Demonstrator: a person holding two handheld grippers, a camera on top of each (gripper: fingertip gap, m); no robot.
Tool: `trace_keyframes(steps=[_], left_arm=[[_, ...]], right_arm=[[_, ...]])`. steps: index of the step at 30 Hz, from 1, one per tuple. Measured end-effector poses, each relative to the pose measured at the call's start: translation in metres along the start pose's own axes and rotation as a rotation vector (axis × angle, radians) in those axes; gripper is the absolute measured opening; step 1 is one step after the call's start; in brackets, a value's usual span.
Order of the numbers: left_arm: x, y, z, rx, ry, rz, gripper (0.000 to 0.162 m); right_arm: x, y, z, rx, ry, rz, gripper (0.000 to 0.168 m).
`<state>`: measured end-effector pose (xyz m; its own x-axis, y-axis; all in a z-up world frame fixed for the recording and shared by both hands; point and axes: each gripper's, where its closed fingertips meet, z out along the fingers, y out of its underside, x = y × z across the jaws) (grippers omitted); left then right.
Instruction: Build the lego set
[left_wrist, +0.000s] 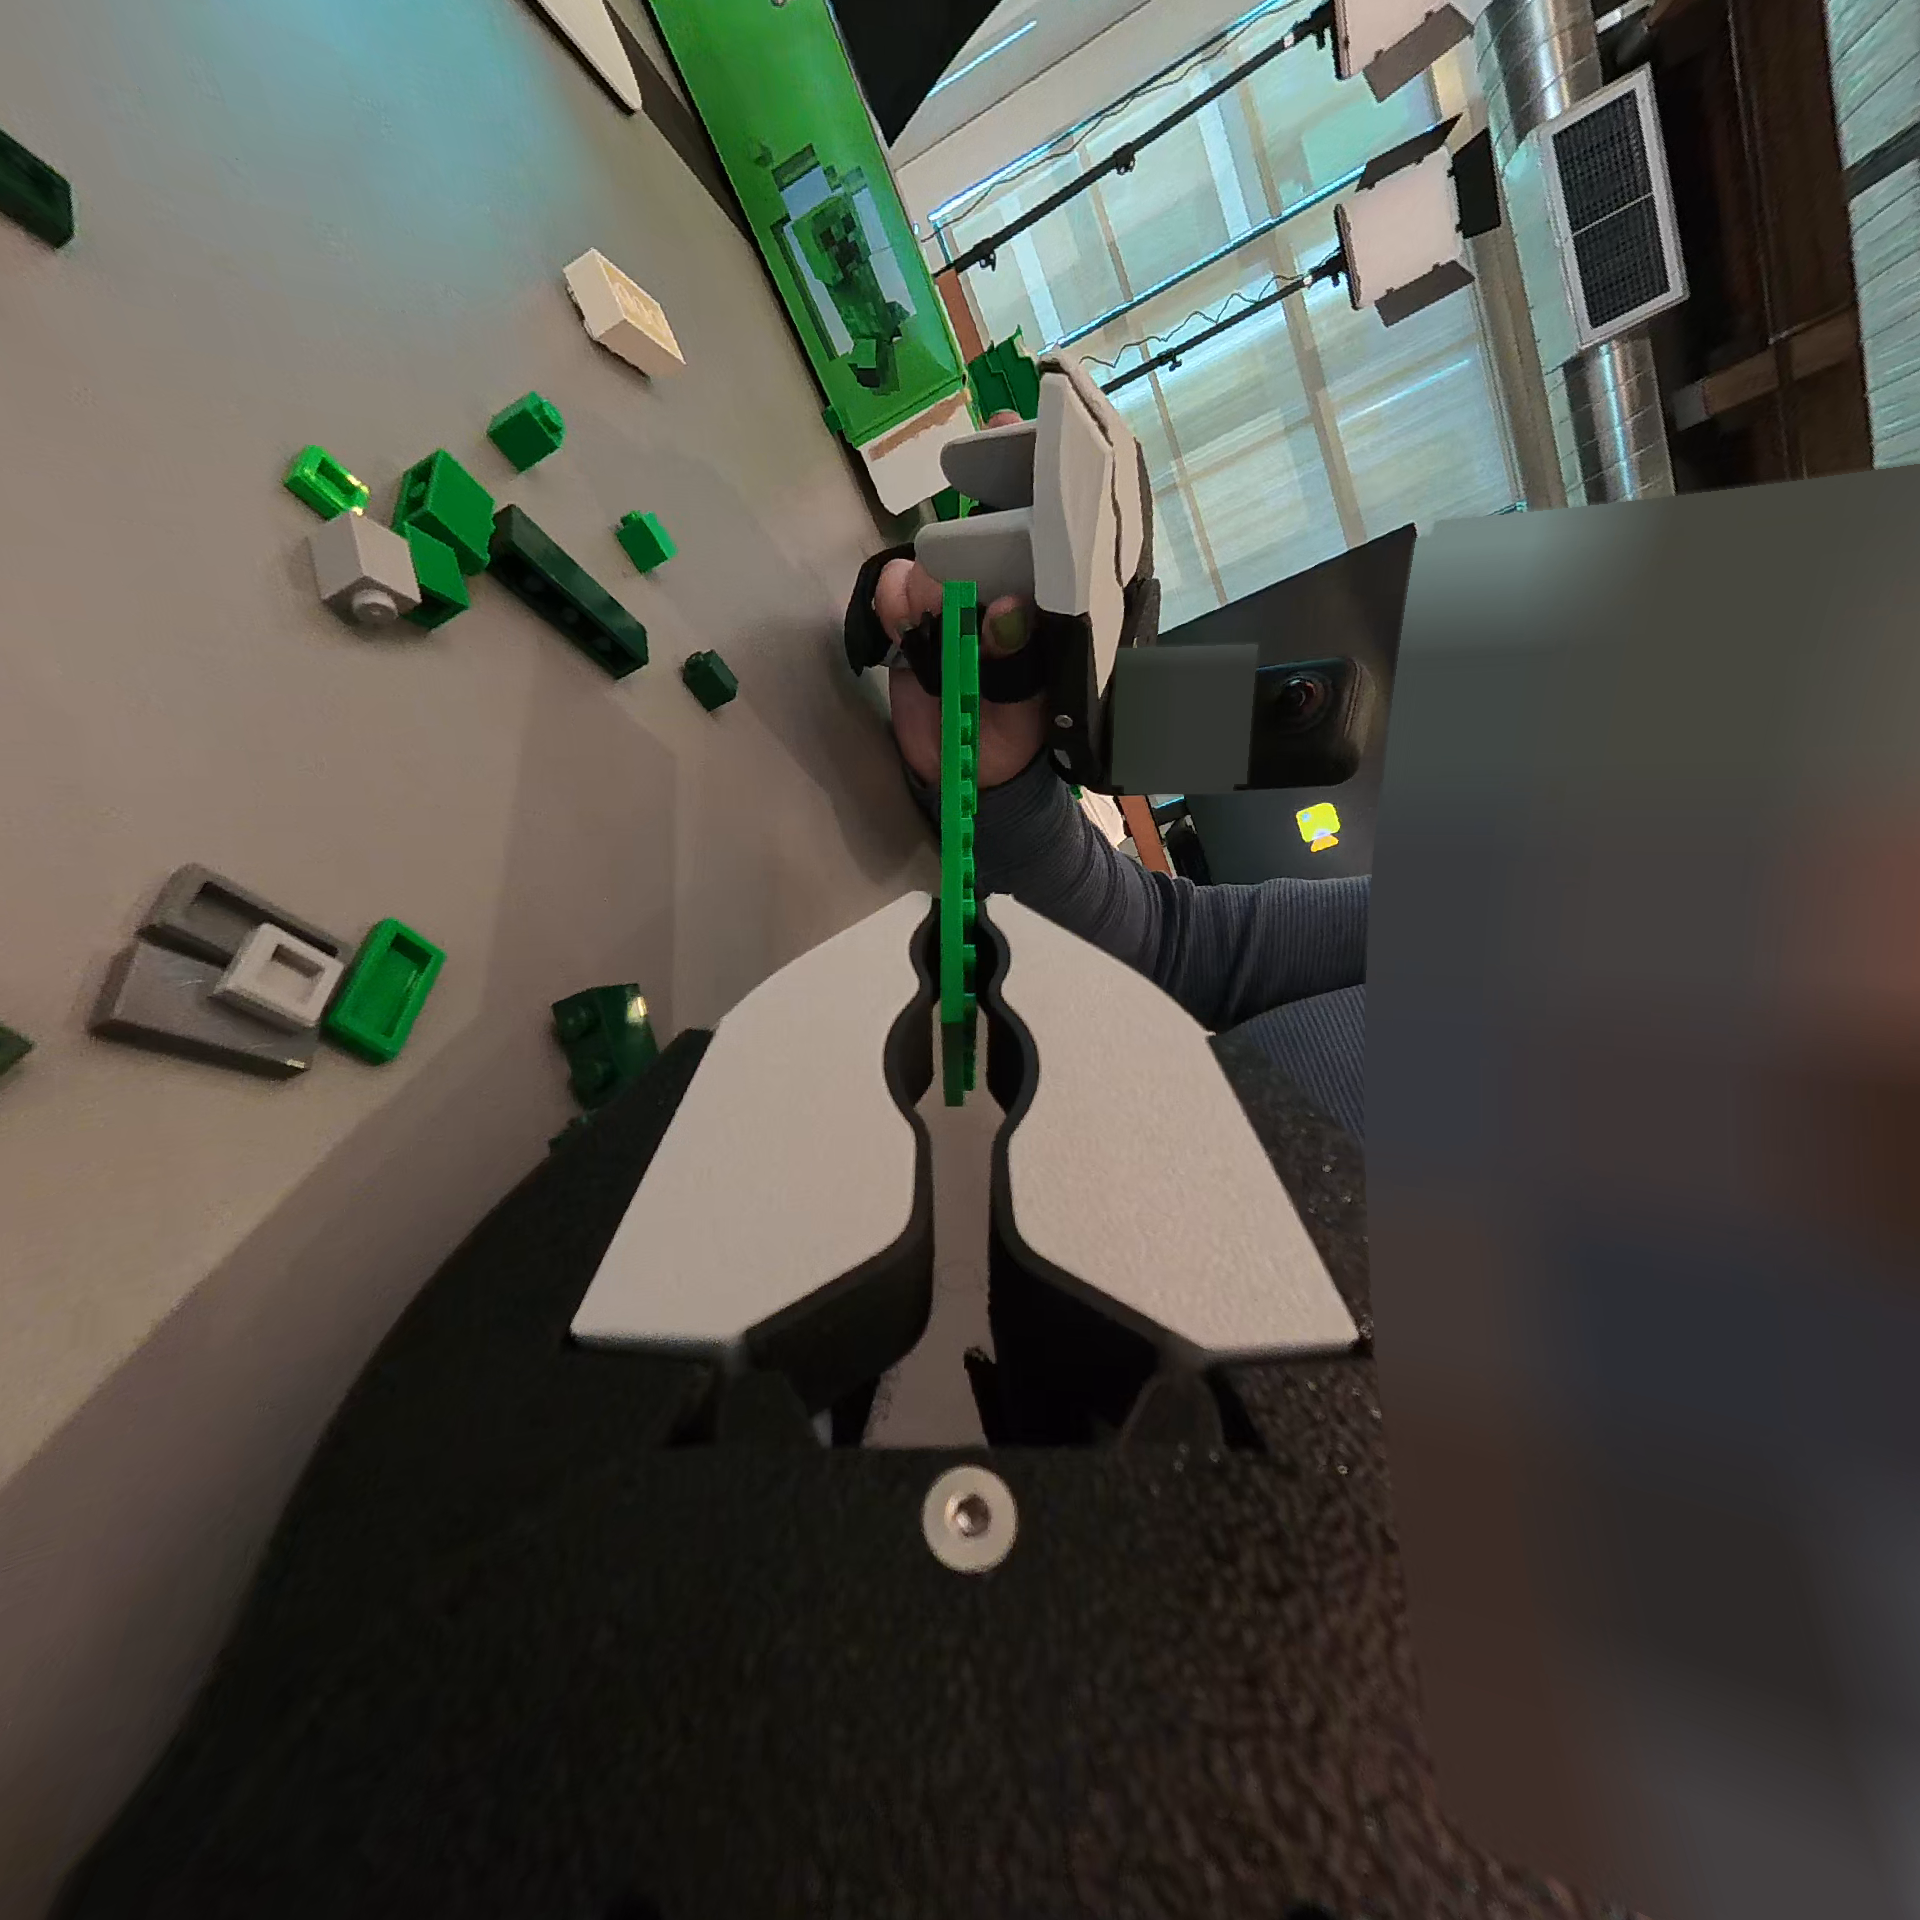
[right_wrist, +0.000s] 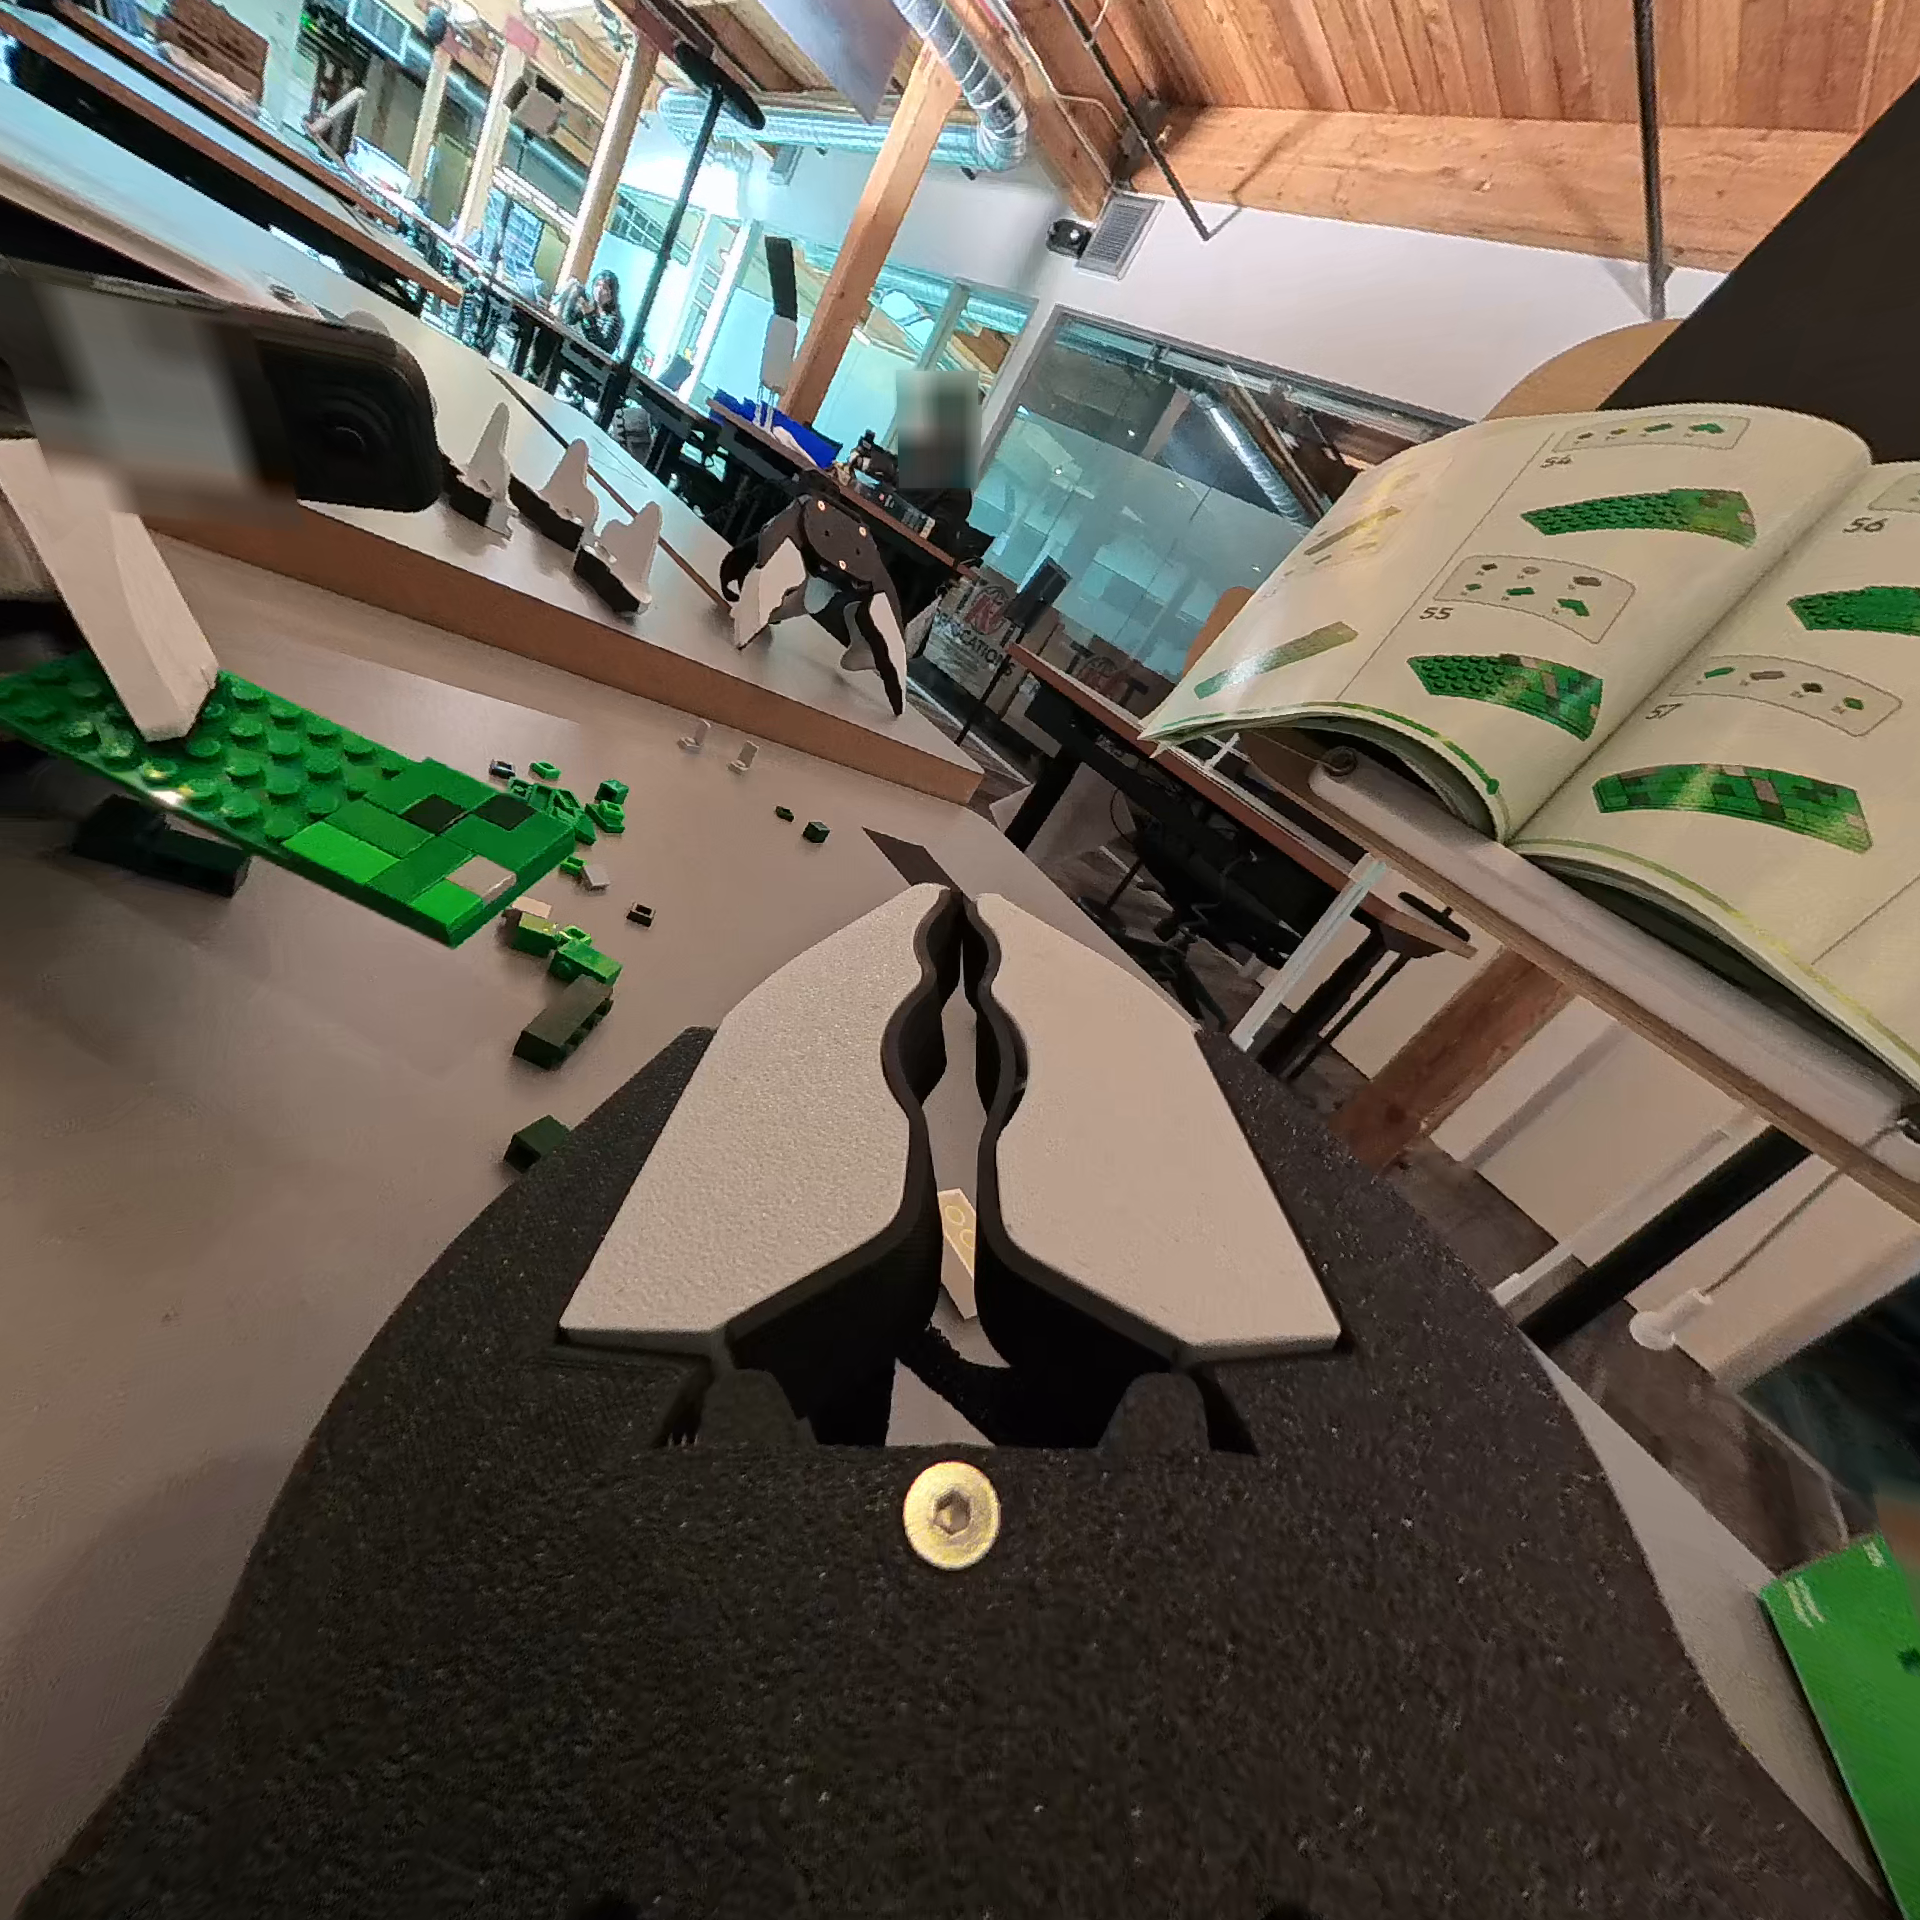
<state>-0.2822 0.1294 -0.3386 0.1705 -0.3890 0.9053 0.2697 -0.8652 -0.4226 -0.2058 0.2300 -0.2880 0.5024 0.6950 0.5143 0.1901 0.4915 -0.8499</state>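
grey table (left_wrist: 312, 1195): left hand-held gripper (left_wrist: 958, 914) clamps one green plate (left_wrist: 958, 790); right hand-held gripper (right_wrist: 961, 914) clenched, empty.

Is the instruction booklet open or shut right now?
Open. The instruction booklet lies spread on a raised stand, two pages facing up.

Between my left gripper's fingers (left_wrist: 961, 935) the gap is filled by the green plate (left_wrist: 958, 831), seen edge-on. The other gripper (left_wrist: 1023, 520) sits just past the plate's far end, blocking straight ahead. Left of my fingers, loose bricks (left_wrist: 468, 540) dot the grey table (left_wrist: 260, 1195). Ahead of my right fingers (right_wrist: 961, 914) the tabletop lies bare; the open booklet (right_wrist: 1621, 665) stands off to their right.
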Motion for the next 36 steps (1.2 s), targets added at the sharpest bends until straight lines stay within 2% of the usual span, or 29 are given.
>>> trace_keyframes(steps=[36], left_arm=[[0.0013, -0.0006, -0.0006, 0.004, 0.017, -0.010, 0.004]], right_arm=[[-0.0012, 0.0009, 0.0006, 0.001, -0.008, 0.001, 0.000]])
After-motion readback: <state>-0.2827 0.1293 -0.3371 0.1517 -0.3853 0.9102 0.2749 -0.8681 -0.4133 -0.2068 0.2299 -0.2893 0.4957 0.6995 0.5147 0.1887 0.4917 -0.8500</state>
